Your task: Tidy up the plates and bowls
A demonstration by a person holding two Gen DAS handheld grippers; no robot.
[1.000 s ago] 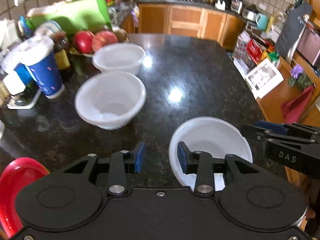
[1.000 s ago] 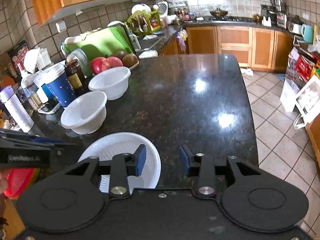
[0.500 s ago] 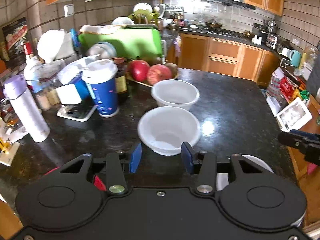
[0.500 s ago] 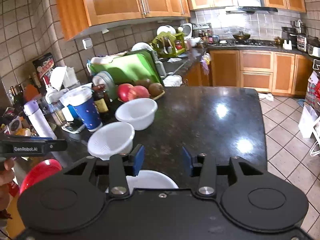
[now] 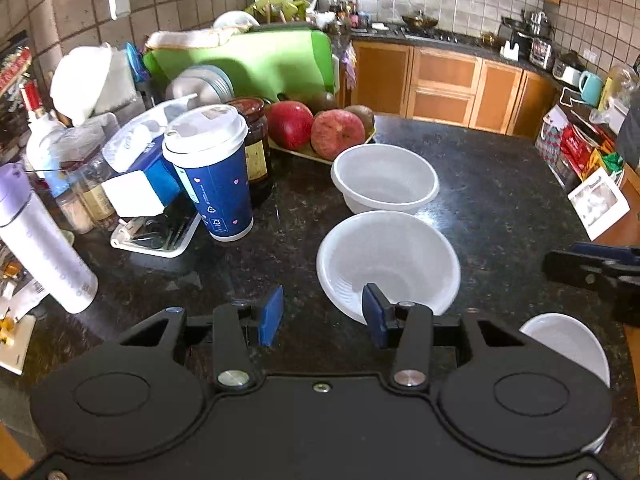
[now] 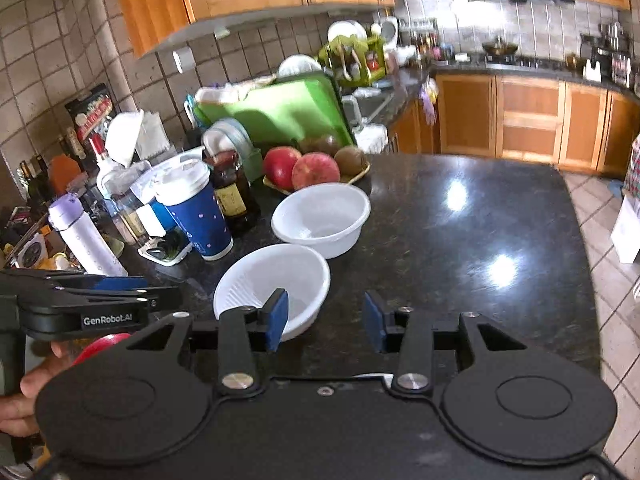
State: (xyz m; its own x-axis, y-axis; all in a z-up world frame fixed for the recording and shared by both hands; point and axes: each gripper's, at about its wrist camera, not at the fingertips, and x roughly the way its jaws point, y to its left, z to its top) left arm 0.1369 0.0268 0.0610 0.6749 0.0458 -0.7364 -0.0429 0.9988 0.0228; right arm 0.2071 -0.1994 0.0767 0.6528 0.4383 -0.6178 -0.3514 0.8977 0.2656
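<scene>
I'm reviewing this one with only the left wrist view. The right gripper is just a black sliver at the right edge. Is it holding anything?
Observer: No. In the right wrist view the right gripper has its blue pads apart, with nothing between them but the dark speckled granite counter.
Operator: I see only white dishes. Are there any other plates?
Observer: Yes. A glossy red plate peeks out below the left gripper, mostly hidden by the right gripper's black body.
</scene>
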